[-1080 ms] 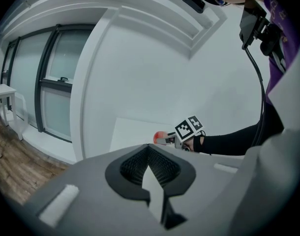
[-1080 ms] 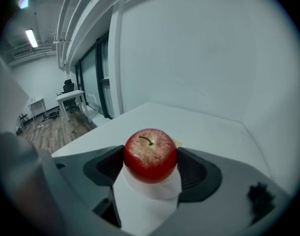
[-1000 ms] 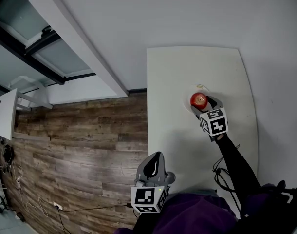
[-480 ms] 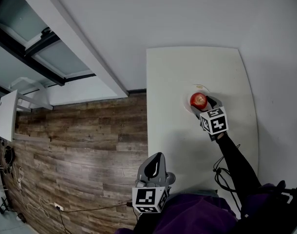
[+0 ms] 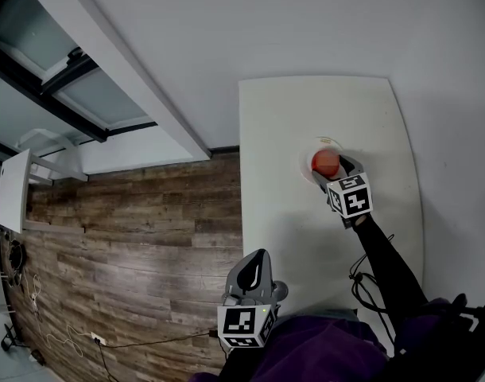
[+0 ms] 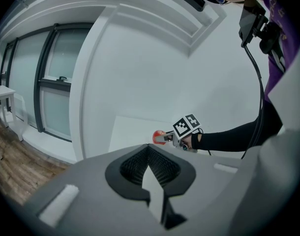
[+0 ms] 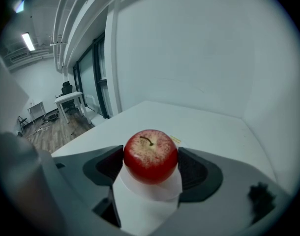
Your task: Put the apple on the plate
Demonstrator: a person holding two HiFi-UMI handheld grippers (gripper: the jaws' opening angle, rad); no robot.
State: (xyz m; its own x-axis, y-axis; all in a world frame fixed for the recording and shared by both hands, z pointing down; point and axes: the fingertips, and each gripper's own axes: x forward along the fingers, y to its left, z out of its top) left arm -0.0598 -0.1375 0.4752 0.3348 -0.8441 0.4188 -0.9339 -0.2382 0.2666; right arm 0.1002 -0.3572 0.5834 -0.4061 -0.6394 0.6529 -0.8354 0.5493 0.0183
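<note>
At one o'clock from me on the table (image 5: 282, 118), my right hand-held gripper (image 5: 331, 169) holds the apple (image 7: 150, 155) directly over the plate (image 5: 320, 142). The jaws press on the apple's two sides at nine and three o'clock, stem up at twelve. I judge the carry as good as done: the apple is within the plate's rim as seen from above. I cannot tell whether its underside touches the plate or hangs just above it, since the fruit hides that spot. What is left, as I read it, is to set it down if it isn't down, let the jaws apart, and draw the hand-held gripper back toward six o'clock without rolling the apple off.

My left hand-held gripper (image 6: 148, 147) is well apart from all this, close to my body at about ten o'clock and off the table edge, its jaws together on nothing.

By count: one apple, one plate, one table, two hand-held grippers.
</note>
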